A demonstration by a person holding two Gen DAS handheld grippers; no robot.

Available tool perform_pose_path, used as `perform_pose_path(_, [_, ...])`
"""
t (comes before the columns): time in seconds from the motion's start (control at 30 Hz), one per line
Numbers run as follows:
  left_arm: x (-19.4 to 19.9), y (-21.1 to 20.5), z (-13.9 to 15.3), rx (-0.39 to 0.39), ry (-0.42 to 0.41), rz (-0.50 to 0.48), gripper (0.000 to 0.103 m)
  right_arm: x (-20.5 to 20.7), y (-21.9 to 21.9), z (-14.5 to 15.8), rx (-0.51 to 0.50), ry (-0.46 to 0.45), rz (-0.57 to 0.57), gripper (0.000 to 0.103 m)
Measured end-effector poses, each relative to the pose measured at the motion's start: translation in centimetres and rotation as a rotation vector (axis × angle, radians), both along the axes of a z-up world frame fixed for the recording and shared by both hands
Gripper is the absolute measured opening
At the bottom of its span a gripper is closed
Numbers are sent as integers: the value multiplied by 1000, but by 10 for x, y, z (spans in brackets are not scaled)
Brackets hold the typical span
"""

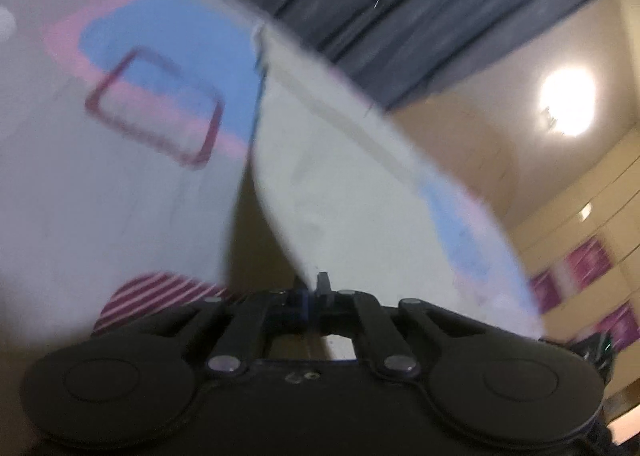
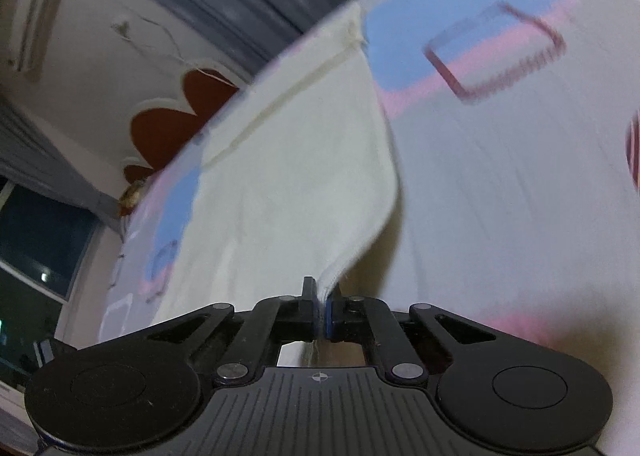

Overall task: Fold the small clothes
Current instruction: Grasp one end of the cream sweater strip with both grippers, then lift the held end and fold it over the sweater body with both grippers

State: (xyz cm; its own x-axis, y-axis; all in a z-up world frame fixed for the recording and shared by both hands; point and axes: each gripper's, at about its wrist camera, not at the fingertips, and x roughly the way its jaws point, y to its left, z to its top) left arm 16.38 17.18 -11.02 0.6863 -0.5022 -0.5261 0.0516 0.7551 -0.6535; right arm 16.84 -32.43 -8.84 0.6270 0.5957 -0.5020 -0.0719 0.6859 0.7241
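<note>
I have both the left gripper [image 1: 309,294] and right gripper [image 2: 321,310] clamped on the white garment [image 1: 340,192]; thin edge bites could slip free.

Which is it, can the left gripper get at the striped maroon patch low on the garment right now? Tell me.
Probably not. The left gripper is shut on an edge of the white garment, so it is occupied. The striped patch lies off to its side.
</note>
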Motion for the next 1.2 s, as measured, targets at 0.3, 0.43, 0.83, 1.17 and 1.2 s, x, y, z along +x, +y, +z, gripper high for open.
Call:
perform_pose_path(0.3, [0,3,-32,25,95,33,2,-5,-1,-34,-51,108,9,3])
perform_pose_path(0.43, [-1,7,-24,-38,73,59,2,-7,-3,-20,20,31,-35,3])
perform_pose_path(0.83, [85,-11,54,-181,-75,136,2,72,-2,74,60,-175,-56,3])
perform_pose_path(1.17, [222,-1,40,-243,-35,218,2,211,-38,57,134,-86,-160,3])
perform_pose_path(1.2, [233,-1,36,-237,-27,220,2,227,-39,53,139,-76,-162,3])
